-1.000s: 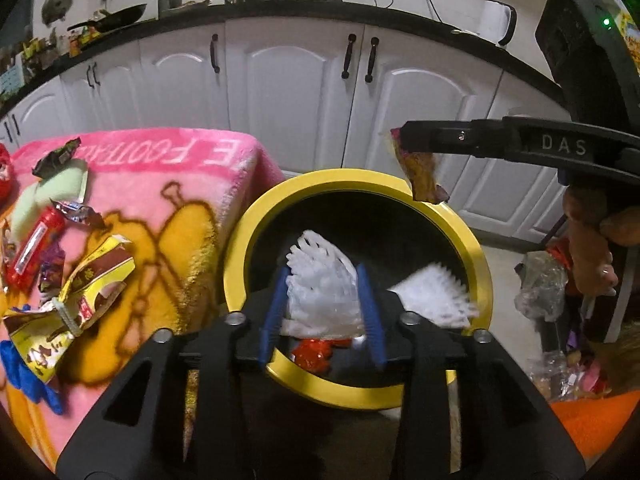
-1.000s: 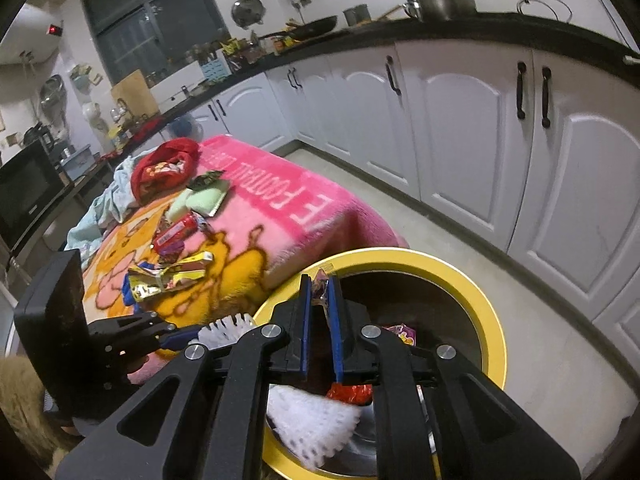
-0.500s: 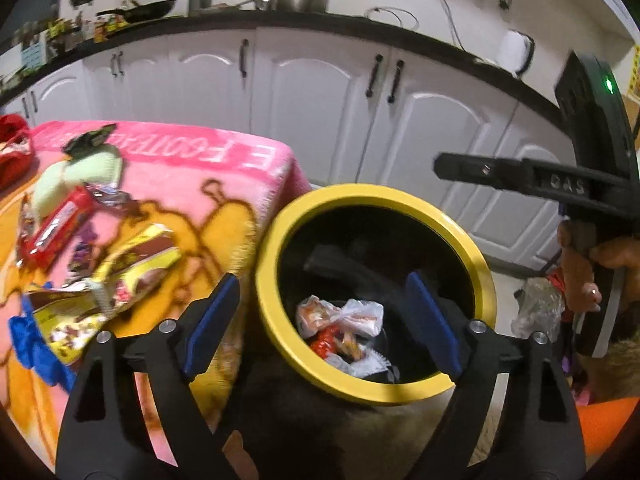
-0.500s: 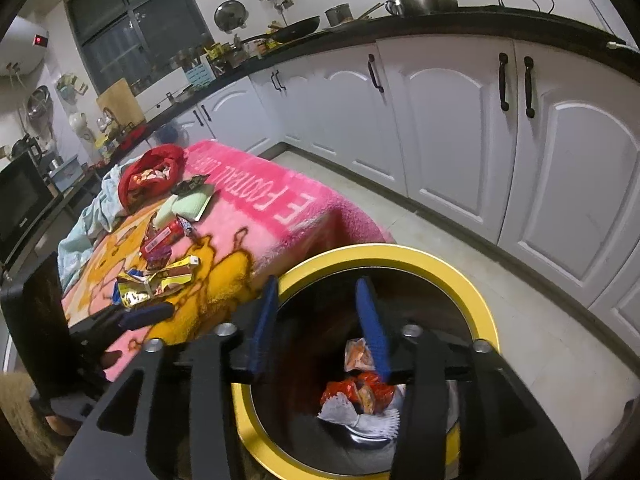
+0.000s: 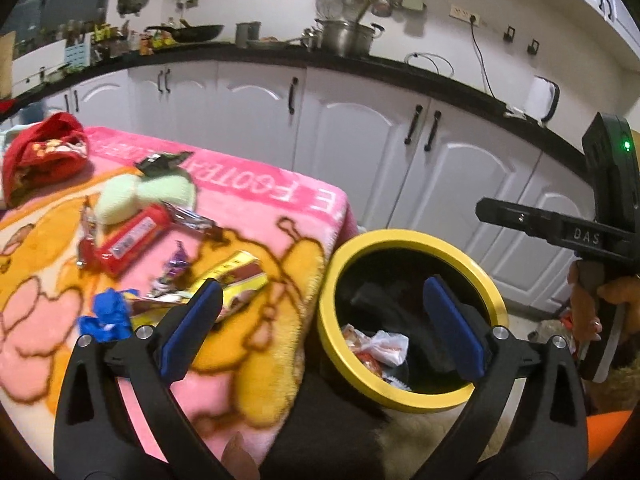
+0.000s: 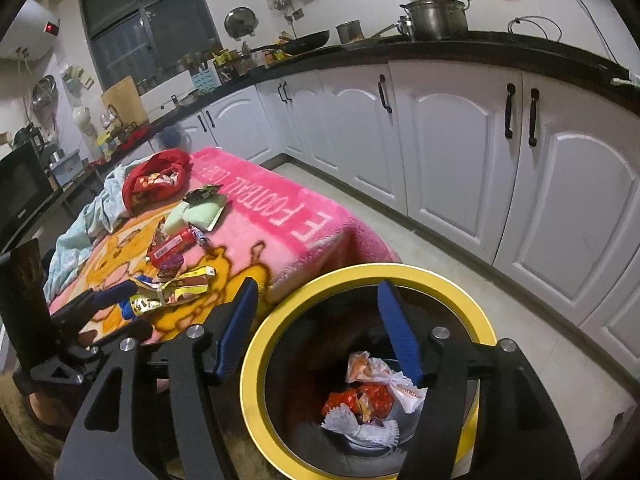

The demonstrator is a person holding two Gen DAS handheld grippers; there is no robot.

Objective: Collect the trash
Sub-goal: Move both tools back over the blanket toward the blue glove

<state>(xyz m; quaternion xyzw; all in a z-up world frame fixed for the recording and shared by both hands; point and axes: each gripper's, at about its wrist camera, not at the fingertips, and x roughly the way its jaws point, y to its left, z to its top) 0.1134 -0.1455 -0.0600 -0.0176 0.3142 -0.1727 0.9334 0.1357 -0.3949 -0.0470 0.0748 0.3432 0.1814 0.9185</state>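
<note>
Yellow rim of the bin [image 6: 460, 292] sits under both my grippers, beside the pink blanket [image 5: 256, 200] on the bench. My left gripper [image 5: 320, 328] has just been spreading wide, nothing between its jaws. My right gripper [image 6: 316, 332] has also just been spreading, empty, above the wrappers in the bin [image 6: 372, 396]. More wrappers [image 5: 236, 280] lie on the blanket, near the bin.

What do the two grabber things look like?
Both are black plastic with two long fingers. The left gripper and the right gripper have flat blue pads inside the fingers and small silver bolts. Seen from the side, the right gripper's bar bears white letters "DAS", and its black block shows a little green light.
</note>
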